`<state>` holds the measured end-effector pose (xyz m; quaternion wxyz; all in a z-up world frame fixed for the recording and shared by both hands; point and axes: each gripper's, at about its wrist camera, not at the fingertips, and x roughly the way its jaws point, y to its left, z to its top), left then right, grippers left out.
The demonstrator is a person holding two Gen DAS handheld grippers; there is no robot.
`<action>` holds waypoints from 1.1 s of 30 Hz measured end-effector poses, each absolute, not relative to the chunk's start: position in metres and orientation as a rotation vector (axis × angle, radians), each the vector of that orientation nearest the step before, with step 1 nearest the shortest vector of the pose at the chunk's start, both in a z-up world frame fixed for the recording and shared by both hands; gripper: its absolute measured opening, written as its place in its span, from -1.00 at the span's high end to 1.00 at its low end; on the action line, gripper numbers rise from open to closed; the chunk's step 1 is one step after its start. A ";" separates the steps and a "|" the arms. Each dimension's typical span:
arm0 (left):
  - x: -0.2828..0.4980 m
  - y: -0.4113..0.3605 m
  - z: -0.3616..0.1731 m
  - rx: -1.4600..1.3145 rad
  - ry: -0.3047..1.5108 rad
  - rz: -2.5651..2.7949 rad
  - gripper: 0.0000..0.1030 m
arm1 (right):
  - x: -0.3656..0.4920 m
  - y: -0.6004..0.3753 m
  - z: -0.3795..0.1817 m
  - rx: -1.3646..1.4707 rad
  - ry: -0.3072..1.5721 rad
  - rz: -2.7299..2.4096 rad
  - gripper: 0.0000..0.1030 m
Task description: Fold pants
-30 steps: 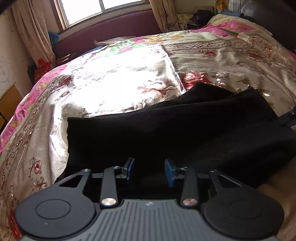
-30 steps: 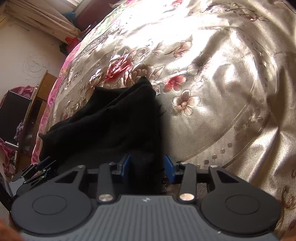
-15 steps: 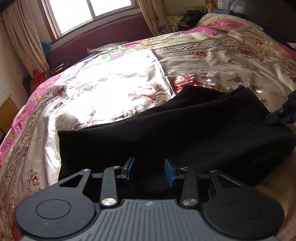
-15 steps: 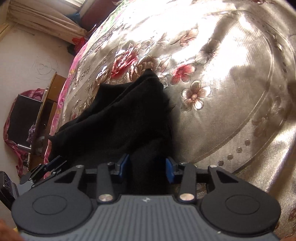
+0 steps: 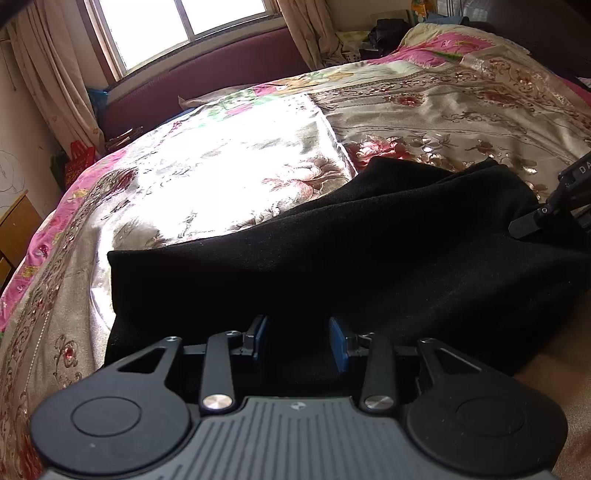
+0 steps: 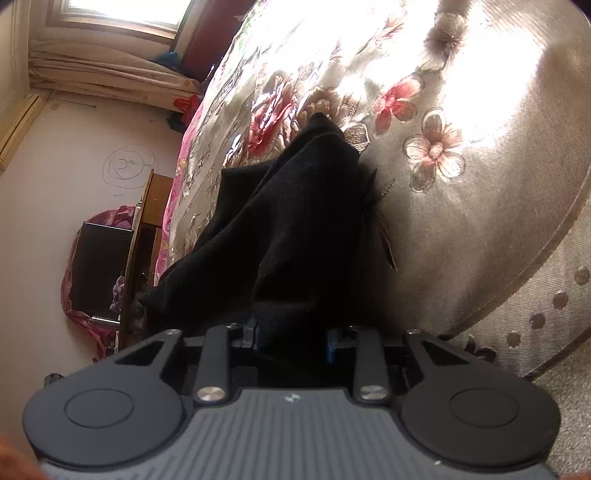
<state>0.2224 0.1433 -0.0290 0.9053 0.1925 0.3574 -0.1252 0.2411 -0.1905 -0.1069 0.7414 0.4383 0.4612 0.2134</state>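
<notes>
Right tongs [image 6: 293,338]: jaws closing, a thick fold of the black pants [image 6: 295,229] between the blue pads; cloth fills the gap and both pads touch it.
Left tongs [image 5: 298,341]: jaws partly spread, blue pads standing apart; black cloth lies in and beyond the gap; whether the pads press on it cannot be told.
Black pants, position [image 5: 332,258]: spread across the near part of the bed, one straight edge toward the window side, bunched layers toward the right tongs.
Black pants, right-wrist view: rising from the tongs in a ridge that ends in a point on the bedspread.
Bedspread [image 5: 229,177]: shiny satin, floral print, pink border; strong sun patch beyond the pants.
Window [image 5: 177,33]: behind the bed, curtains at both sides.
Headboard [image 5: 207,85]: maroon, under the window.
Cabinet [image 6: 147,236]: wooden, beside the bed, against the scribbled wall.
</notes>
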 end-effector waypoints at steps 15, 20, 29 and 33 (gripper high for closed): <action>0.204 0.038 -0.028 0.302 0.711 -0.546 0.09 | 0.204 -0.264 -0.025 1.034 0.917 0.332 0.82; 0.210 0.035 -0.022 0.287 0.685 -0.569 0.06 | 0.209 -0.252 0.019 0.934 0.919 0.334 0.81; 0.221 0.142 -0.019 0.325 0.720 -0.329 0.03 | 0.251 -0.158 0.062 0.762 0.923 0.481 0.81; 0.218 0.172 -0.021 0.233 0.738 -0.317 0.00 | 0.264 -0.096 0.066 0.688 0.970 0.543 0.81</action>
